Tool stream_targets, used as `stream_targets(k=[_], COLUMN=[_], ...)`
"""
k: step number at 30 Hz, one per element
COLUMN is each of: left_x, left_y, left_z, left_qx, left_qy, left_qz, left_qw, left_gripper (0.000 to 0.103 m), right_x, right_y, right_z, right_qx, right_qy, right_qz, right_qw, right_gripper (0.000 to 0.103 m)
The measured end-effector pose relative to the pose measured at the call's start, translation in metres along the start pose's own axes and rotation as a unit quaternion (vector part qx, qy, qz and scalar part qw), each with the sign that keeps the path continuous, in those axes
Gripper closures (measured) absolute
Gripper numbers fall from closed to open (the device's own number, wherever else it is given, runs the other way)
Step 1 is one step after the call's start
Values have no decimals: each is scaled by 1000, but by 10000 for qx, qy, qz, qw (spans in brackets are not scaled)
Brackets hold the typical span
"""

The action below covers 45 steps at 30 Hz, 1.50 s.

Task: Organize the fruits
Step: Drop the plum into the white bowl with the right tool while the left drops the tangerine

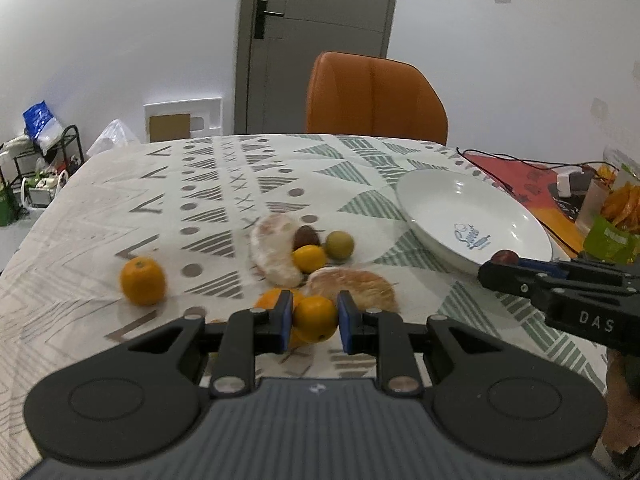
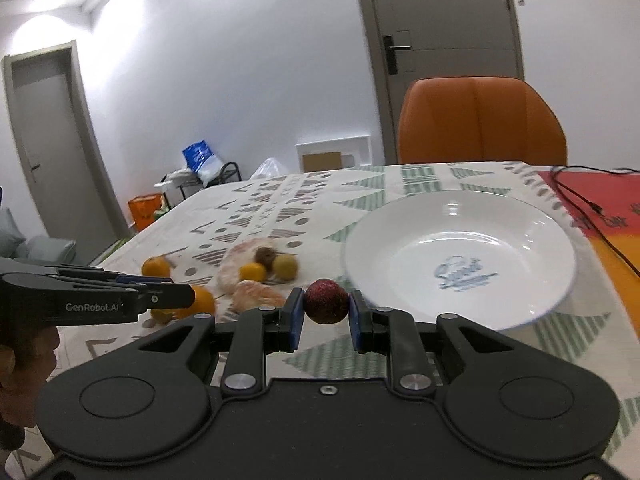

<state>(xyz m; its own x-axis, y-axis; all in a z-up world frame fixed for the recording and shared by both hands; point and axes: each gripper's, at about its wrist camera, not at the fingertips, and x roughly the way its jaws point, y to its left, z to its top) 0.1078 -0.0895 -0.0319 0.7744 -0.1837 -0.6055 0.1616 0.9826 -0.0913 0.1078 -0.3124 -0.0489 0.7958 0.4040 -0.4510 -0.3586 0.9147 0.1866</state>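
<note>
- The left gripper (image 1: 314, 322) grips a small orange fruit (image 1: 315, 319); its blue fingers (image 1: 285, 320) press the fruit from both sides, just above the patterned surface (image 1: 224, 184).
- The right gripper (image 2: 326, 312) has its fingers closed on a dark red round fruit (image 2: 327, 301), held at the near rim of the white plate (image 2: 460, 256); in the left wrist view the same fruit (image 1: 505, 257) shows at the plate's near edge.
- The plate holds no fruit and lies flat on the surface, its blue script print facing up.
- Two peeled pale citrus segments lie among the loose fruit: the farther segment (image 1: 274, 250) has its long axis running away from the left camera, curved, with its far end tipped toward the plate; the nearer segment (image 1: 356, 286) lies crosswise, long axis left to right, just behind the left gripper's fingers.
- Between the segments sit a yellow-orange fruit (image 1: 309, 258), a greenish round fruit (image 1: 339, 245) and a dark brown fruit (image 1: 306, 237), all close together and touching or nearly so.
- A mandarin (image 1: 143, 281) stands apart to the left, stem end upward.
- Another orange fruit (image 1: 268, 300) is partly hidden behind the left gripper.
- An orange chair (image 1: 374, 98) stands at the far edge of the surface.
- A black cable (image 2: 592, 208) lies across the red mat (image 2: 600, 188) beside the plate.
</note>
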Motion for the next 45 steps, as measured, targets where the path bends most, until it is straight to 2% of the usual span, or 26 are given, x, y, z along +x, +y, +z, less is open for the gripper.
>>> stream_targets(k=[9, 23, 26, 35, 38, 45], left_x=[9, 28, 33, 51, 55, 63], left_y=[-37, -73, -81, -103, -110, -121], left_z=[13, 30, 32, 42, 46, 55], left_qx=[256, 557, 644, 847, 950, 1037], left_qy=[-161, -211, -194, -177, -221, -263], left_qz=[-114, -183, -201, -221, -227, -233], left_qw=[9995, 9981, 9975, 9960, 9950, 9940], left_gripper=[81, 81, 81, 81, 81, 81], right_x=[-11, -12, -13, -24, -27, -27], right_y=[-36, -66, -71, -82, -85, -97], right_z=[-1, -1, -1, -4, -9, -13], right_qx=[208, 420, 496, 670, 701, 897], right_qy=[-147, -230, -298, -472, -507, -484], right_qz=[-240, -477, -523, -436, -419, -397], right_qw=[9994, 9977, 9970, 9957, 9954, 9940], right_gripper=[81, 81, 74, 73, 67, 66])
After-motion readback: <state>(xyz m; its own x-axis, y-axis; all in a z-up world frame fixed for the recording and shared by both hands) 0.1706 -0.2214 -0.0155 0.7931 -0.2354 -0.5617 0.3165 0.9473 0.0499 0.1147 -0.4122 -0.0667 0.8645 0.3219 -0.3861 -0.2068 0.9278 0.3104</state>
